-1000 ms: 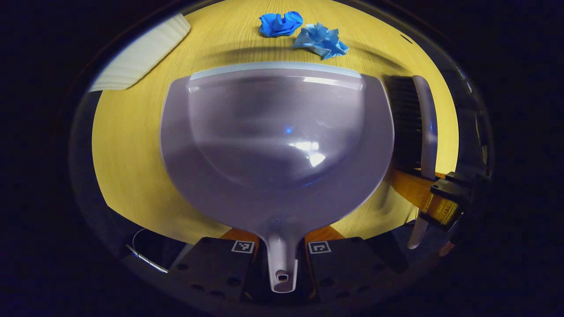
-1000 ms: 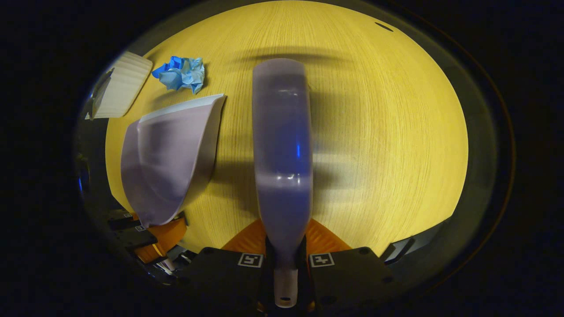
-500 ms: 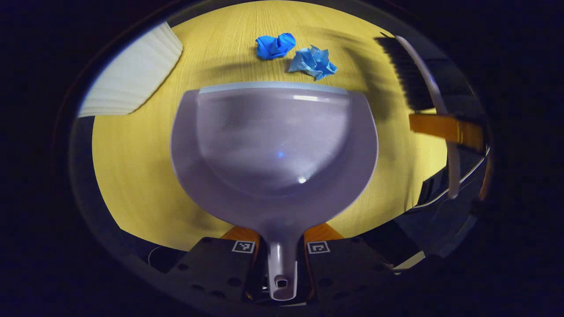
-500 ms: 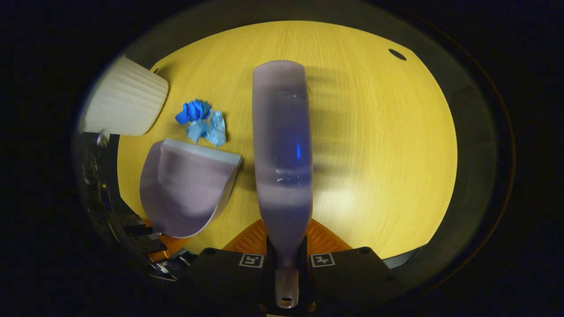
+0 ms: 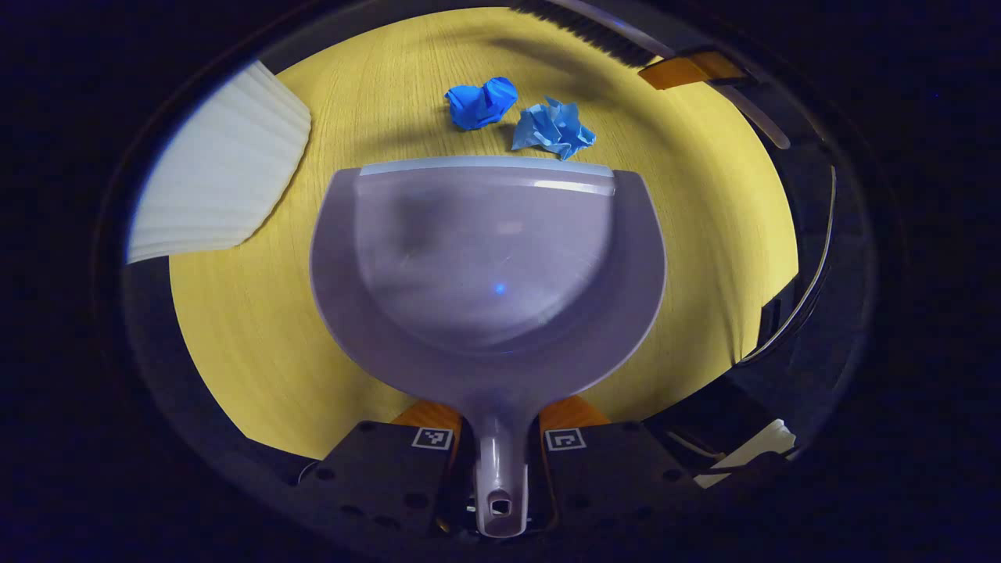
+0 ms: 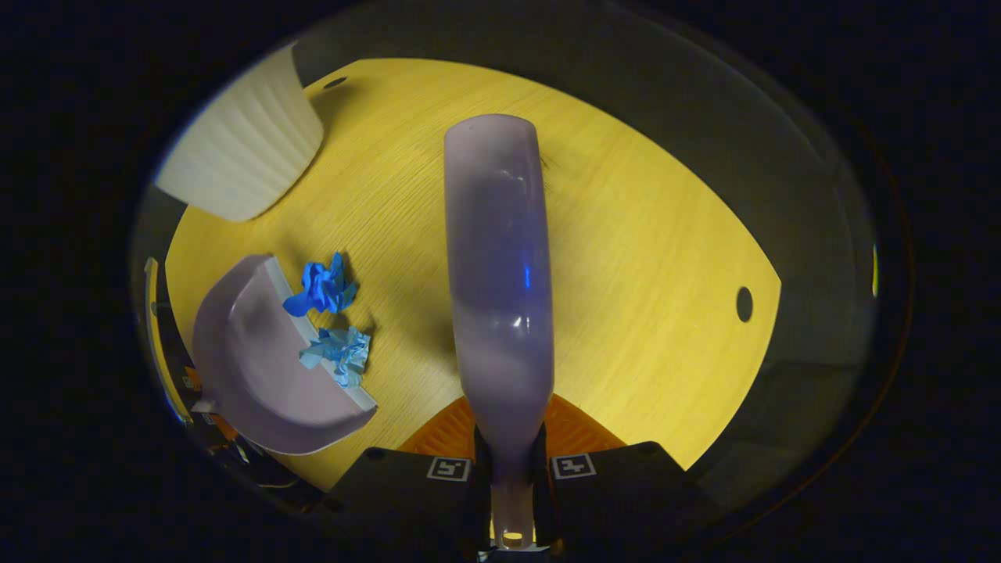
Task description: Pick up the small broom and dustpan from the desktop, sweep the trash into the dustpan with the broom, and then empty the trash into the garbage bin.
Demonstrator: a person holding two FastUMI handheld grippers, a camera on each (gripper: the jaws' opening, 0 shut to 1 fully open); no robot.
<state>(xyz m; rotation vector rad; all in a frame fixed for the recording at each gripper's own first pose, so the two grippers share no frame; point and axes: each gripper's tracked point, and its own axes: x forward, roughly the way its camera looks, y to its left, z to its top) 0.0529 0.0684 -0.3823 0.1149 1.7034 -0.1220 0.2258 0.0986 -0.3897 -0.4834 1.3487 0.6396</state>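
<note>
Blue paper wads, dark (image 5: 480,102) and pale (image 5: 553,129), now lie just off the dustpan (image 5: 485,266) lip, the left gripper (image 5: 500,439) clamped on its handle. Meanwhile the right gripper (image 6: 512,467), clamped on the broom (image 6: 496,297), has swung beyond them toward the desktop (image 5: 235,328) far edge, so I judge an inward sweep comes next.

On the desk (image 5: 235,328), the dustpan (image 5: 485,266) lies with its open lip turned toward two crumpled paper wads (image 5: 516,117), which sit side by side just beyond that lip, one nearly touching it. A ribbed bin (image 5: 219,188) stands at the desk's left edge, well apart from the wads. The broom (image 6: 496,297) is held above the desk's middle, to the right of the dustpan in the right gripper view.
</note>
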